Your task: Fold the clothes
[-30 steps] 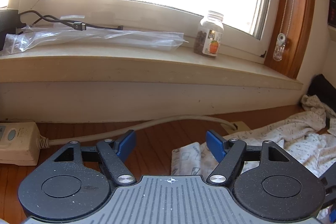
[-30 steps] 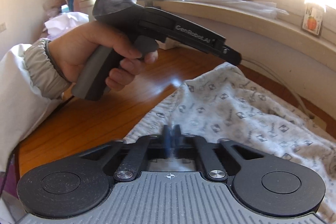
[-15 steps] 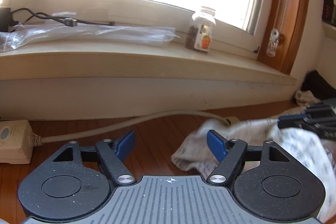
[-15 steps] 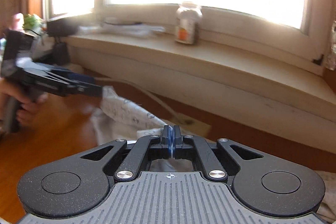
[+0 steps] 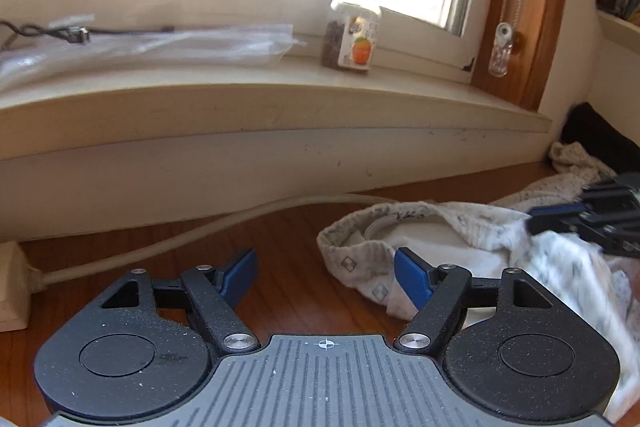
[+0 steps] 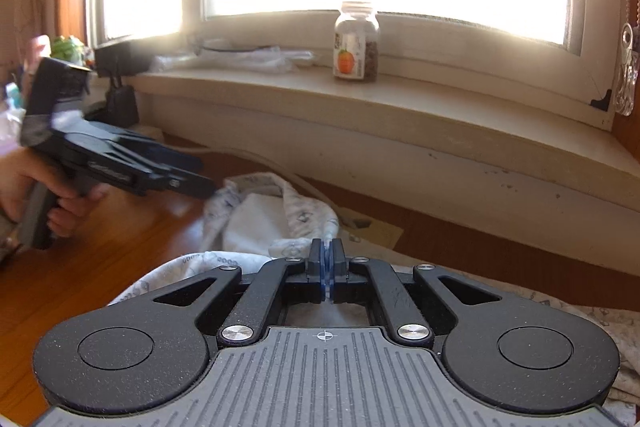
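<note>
A white garment with a small grey print [image 5: 452, 223] lies bunched on the wooden table, its plain inner side showing. My left gripper [image 5: 326, 271] is open just above the table, and the garment's left edge lies by its right pad. In the right wrist view the cloth [image 6: 260, 215] runs up to my right gripper [image 6: 326, 267], which is shut on a fold of it. The right gripper [image 5: 576, 219] also shows blurred at the right of the left wrist view, with cloth hanging under it. The left gripper [image 6: 180, 183], held by a hand [image 6: 60, 203], points at the garment's left end.
A pale window sill [image 5: 280, 99] runs along the back with a labelled jar [image 5: 354, 27], a plastic bag [image 5: 160, 43] and a black cable [image 5: 72, 33]. A grey cord [image 5: 200, 231] crosses the table [image 5: 288, 247] to a power strip [image 5: 12, 287]. Dark fabric [image 5: 596, 139] lies far right.
My right gripper, still shut, has swung from facing left to facing the window, dragging the garment rightward into a bunch. The left gripper stays open and has turned slightly left.
</note>
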